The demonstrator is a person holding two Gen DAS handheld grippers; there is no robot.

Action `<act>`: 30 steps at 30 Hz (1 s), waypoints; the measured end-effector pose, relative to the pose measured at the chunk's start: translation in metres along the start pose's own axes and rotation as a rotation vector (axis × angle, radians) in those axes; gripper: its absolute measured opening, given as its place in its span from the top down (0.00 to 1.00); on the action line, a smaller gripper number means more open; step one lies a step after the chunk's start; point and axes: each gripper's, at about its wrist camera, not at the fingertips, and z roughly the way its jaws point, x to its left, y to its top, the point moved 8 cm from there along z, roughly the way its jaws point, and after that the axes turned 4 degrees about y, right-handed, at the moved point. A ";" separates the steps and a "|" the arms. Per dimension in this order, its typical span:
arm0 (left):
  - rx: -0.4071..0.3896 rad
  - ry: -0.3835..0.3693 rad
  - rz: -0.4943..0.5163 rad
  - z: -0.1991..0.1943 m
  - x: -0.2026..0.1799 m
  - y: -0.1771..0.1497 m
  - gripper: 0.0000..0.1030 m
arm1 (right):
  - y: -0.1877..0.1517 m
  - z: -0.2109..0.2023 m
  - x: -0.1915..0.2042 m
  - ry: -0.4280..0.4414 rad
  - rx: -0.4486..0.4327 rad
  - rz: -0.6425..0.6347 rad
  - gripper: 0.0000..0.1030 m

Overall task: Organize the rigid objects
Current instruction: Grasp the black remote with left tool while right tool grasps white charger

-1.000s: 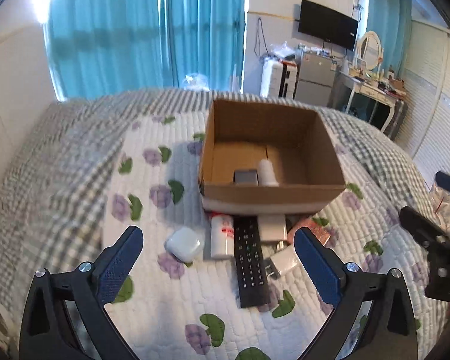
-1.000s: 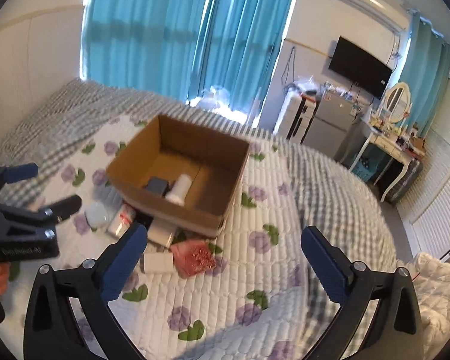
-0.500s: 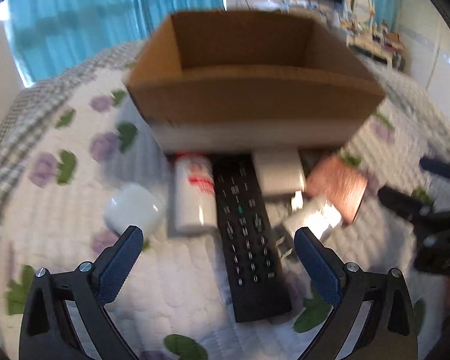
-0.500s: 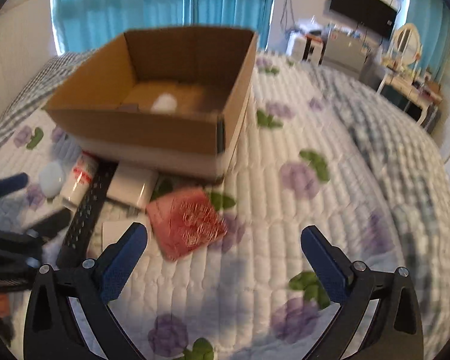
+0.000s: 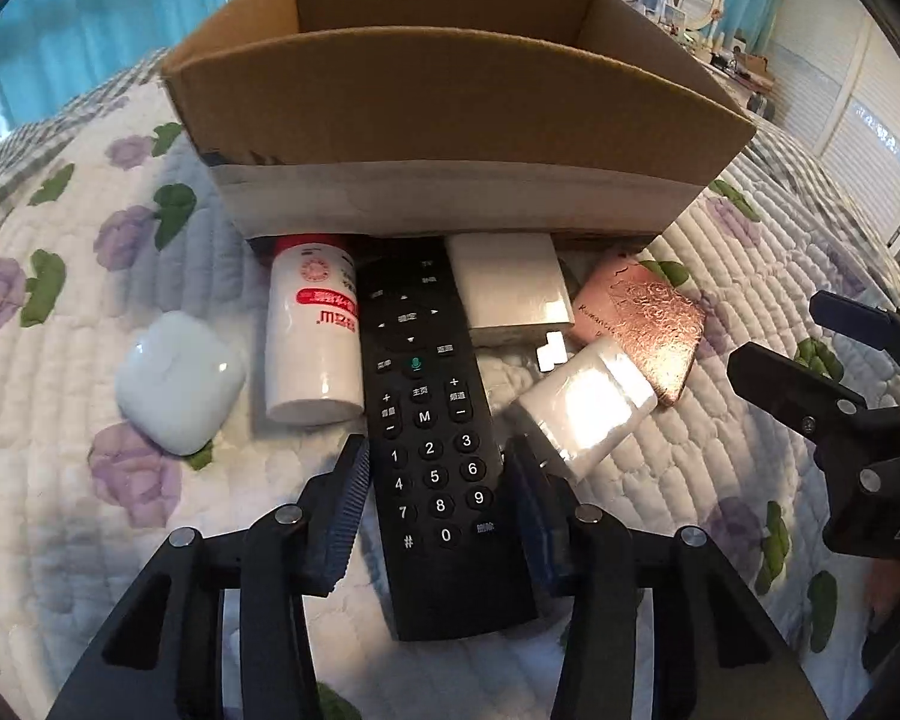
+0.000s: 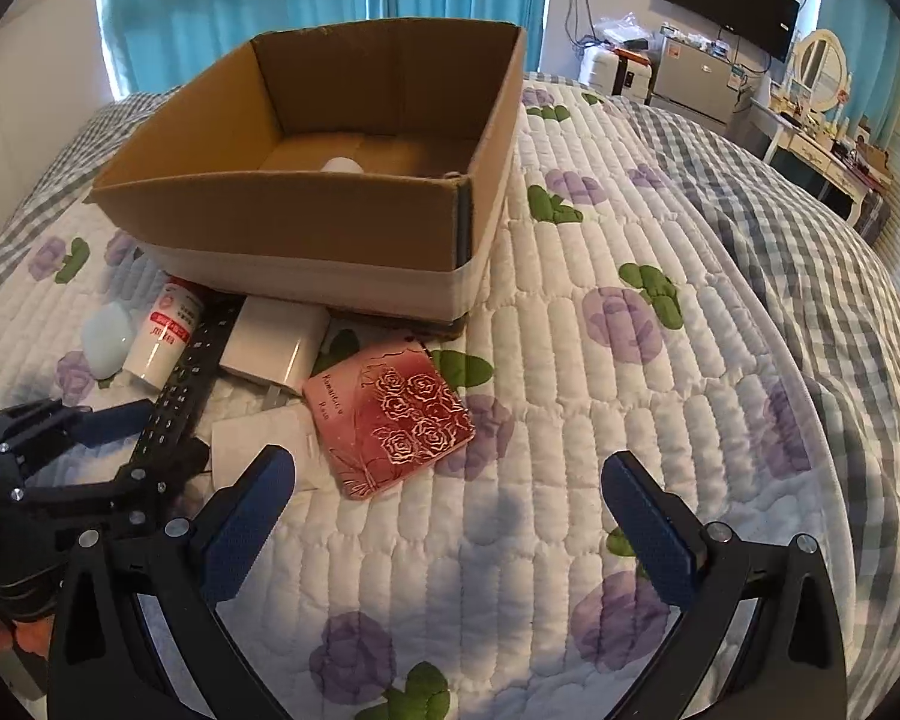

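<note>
On the quilt | left gripper (image 5: 435, 495) just closed, pinching black remote (image 5: 432, 432) | right gripper (image 6: 450, 516) spread wide, empty

A quilted floral bed (image 5: 720, 324) carries a cardboard box (image 5: 450, 102); ahead of the left tongs (image 5: 435, 498) lie a remote (image 5: 432, 420), bottle (image 5: 315, 336) and earbud case (image 5: 177, 381).

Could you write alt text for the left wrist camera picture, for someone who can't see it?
The left gripper has just closed on a black remote lying on a floral quilt, beside a white bottle and in front of a cardboard box.
</note>
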 end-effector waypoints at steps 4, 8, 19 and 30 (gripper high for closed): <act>-0.023 0.012 -0.032 -0.019 0.009 -0.006 0.59 | -0.002 -0.002 0.007 0.021 -0.014 -0.010 0.00; -0.075 0.024 -0.024 -0.042 0.009 -0.007 0.59 | -0.003 -0.001 0.026 0.043 -0.017 -0.067 0.00; -0.128 0.116 -0.030 -0.054 0.028 -0.004 0.59 | -0.012 0.039 0.080 0.107 0.063 -0.200 0.13; -0.129 0.106 -0.038 -0.054 0.031 -0.004 0.59 | -0.015 0.054 0.097 0.158 0.088 -0.184 0.45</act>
